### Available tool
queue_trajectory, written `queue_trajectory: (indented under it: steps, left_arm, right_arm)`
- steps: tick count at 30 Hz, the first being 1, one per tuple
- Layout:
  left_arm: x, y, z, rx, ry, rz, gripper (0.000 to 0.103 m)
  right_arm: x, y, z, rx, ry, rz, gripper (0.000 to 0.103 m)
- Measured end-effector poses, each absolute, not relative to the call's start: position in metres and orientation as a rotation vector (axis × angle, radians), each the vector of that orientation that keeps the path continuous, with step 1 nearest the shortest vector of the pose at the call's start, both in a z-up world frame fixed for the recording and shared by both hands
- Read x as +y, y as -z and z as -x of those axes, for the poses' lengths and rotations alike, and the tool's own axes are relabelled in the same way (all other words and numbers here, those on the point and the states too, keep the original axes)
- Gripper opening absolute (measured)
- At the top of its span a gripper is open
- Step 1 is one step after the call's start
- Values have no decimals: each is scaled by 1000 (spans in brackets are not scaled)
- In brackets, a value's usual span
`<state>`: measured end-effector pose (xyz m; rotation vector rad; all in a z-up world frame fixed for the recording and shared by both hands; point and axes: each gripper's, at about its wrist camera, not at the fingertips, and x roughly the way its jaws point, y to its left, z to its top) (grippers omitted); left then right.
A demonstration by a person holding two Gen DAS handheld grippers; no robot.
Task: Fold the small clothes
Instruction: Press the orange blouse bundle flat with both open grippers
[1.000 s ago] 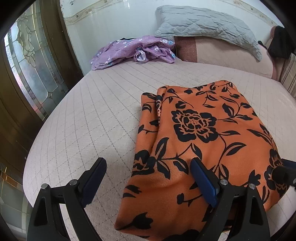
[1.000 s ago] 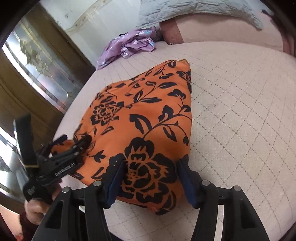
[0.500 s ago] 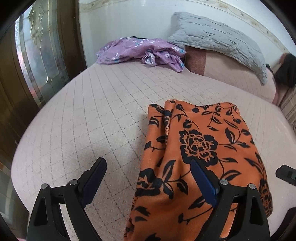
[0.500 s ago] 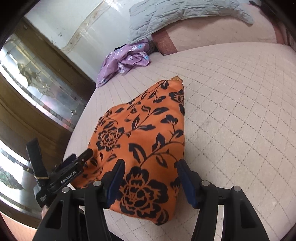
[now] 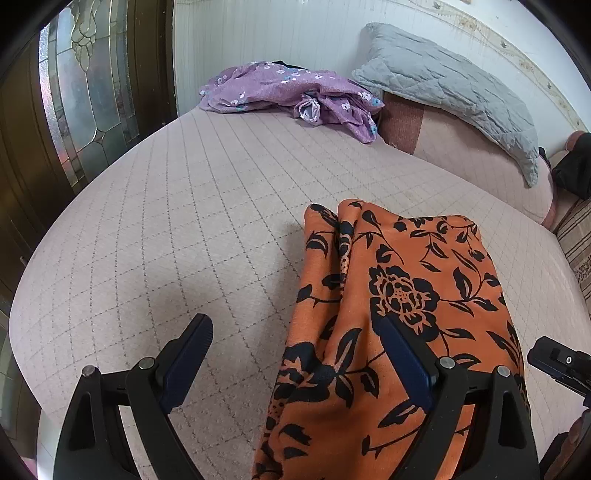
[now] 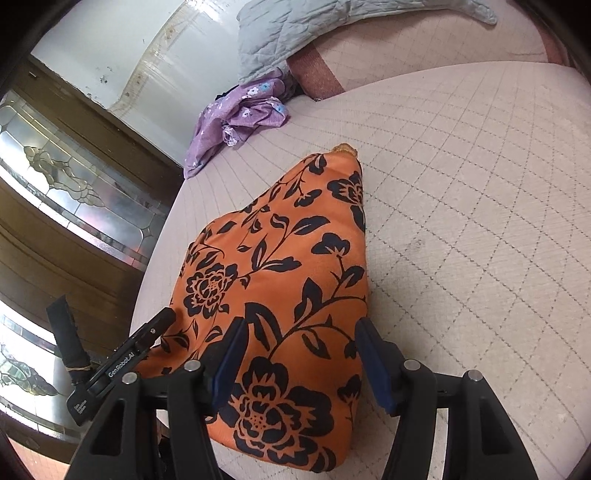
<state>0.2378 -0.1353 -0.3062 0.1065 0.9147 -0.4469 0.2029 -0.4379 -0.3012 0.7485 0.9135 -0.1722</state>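
The bed fills most of both views, covered in a pale pinkish quilted spread stitched in a diamond grid. On it, toward the near edge, lies the orange cloth, a small folded garment printed with black flowers and leaves; its left side shows a bunched lengthwise fold, and in the right wrist view the orange cloth narrows to a point at its far end. Its near end reaches the bed's near edge.

The left gripper stands wide apart and holds nothing: its right finger lies over the cloth's near part, its left finger over bare bedspread beside the cloth. The right gripper is also spread apart, its two blue-padded fingers standing either side of the cloth's near end with a large printed flower between them; whether the pads touch the fabric cannot be told.

Beyond the cloth, at the head of the bed, a crumpled purple garment with small white and blue flowers lies against the white wall. Just beside it a grey quilted pillow rests on a pink bolster. Left of the bed stands a dark wooden door with leaded glass panels.
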Motion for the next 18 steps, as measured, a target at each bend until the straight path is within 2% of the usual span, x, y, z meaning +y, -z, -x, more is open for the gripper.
queue_trajectory:
  steps: [18]
  left_arm:
    - [-151,319,-247,948,461,-141,92]
  right_arm:
    - [-448,321,-219,910,154,-799,65]
